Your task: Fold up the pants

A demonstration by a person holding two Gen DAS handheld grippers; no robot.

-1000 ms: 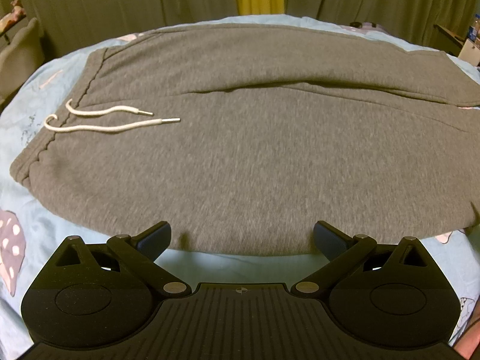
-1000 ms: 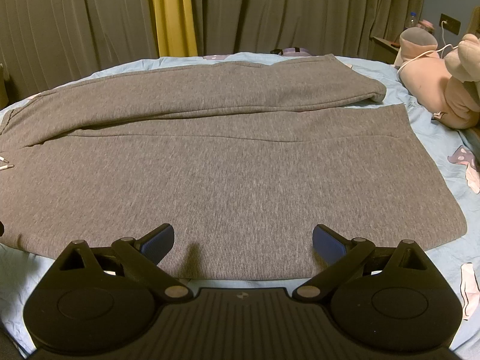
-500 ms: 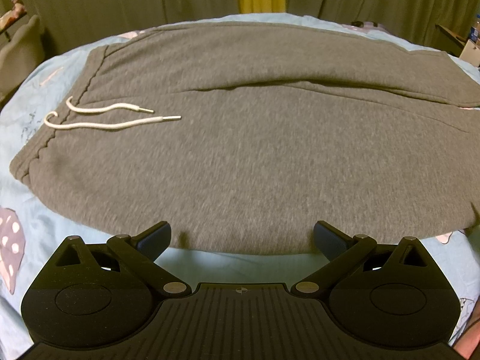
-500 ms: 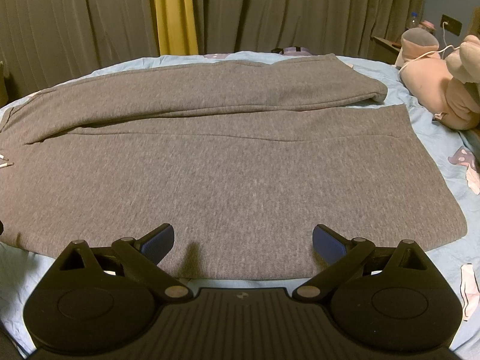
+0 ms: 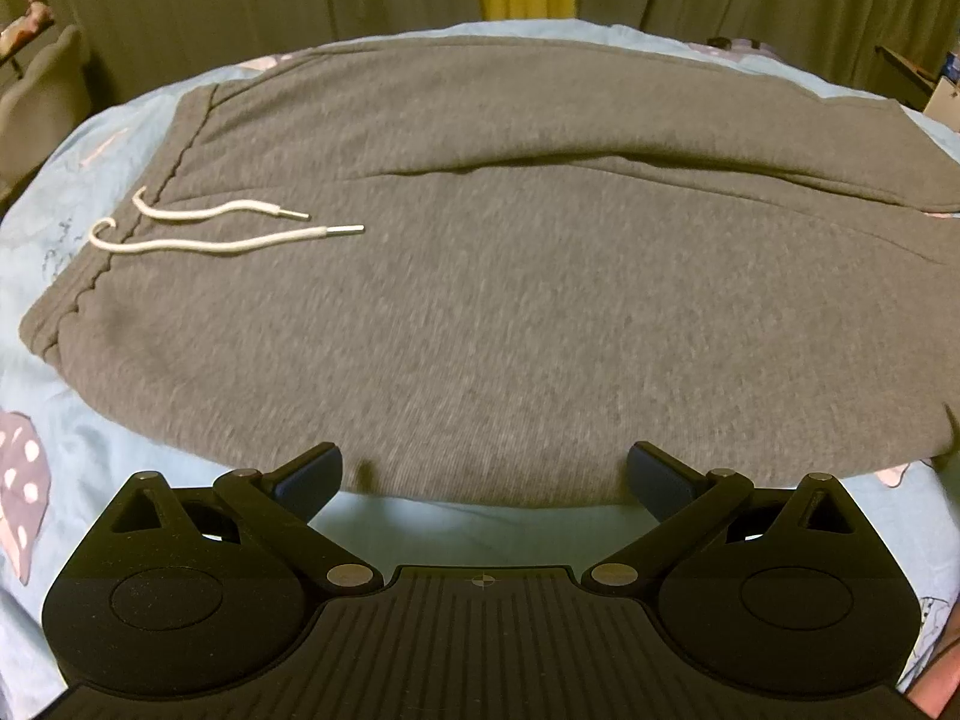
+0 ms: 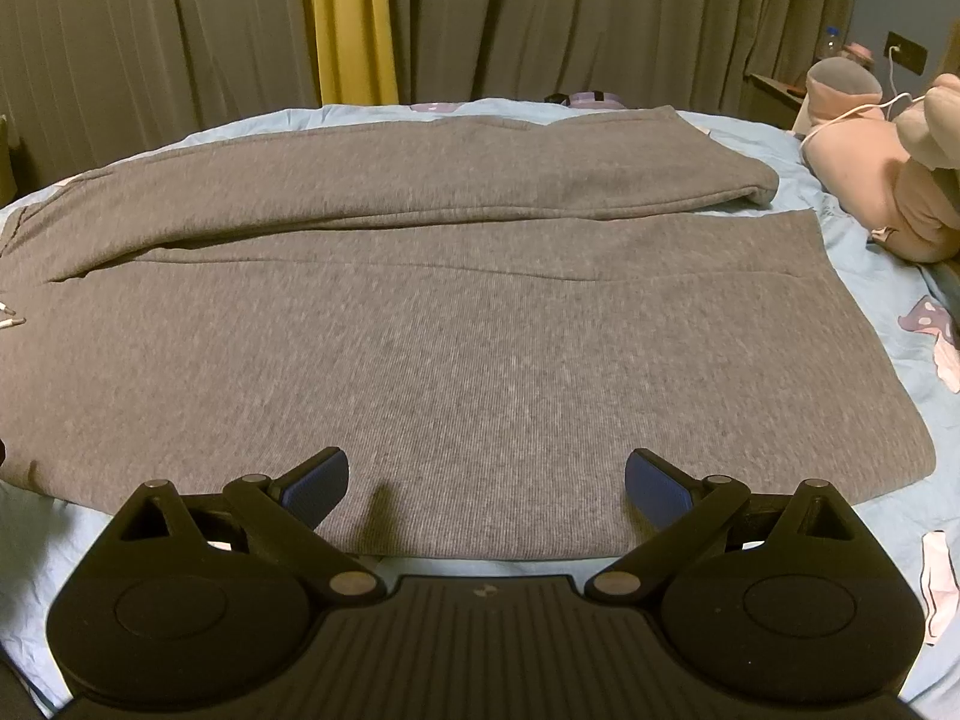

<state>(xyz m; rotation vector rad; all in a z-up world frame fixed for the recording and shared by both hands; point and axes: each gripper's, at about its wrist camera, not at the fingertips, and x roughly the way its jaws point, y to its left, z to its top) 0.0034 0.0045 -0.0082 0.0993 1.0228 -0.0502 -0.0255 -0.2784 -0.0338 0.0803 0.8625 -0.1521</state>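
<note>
nothing has shifted much since a second ago: pants [image 5: 480, 276] lie flat across the bed [image 5: 468, 516], long axis left to right, near edge just ahead of both grippers. left gripper [image 5: 483, 474] by the waistband, right gripper [image 6: 486, 480] toward the hems, both wide open, empty.

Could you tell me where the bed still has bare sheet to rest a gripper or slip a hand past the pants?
Bare bedsheet runs as a strip between the pants near edge and the open left gripper. More lies left of the waistband. Past the leg hems, the plush toy crowds the far right.
</note>
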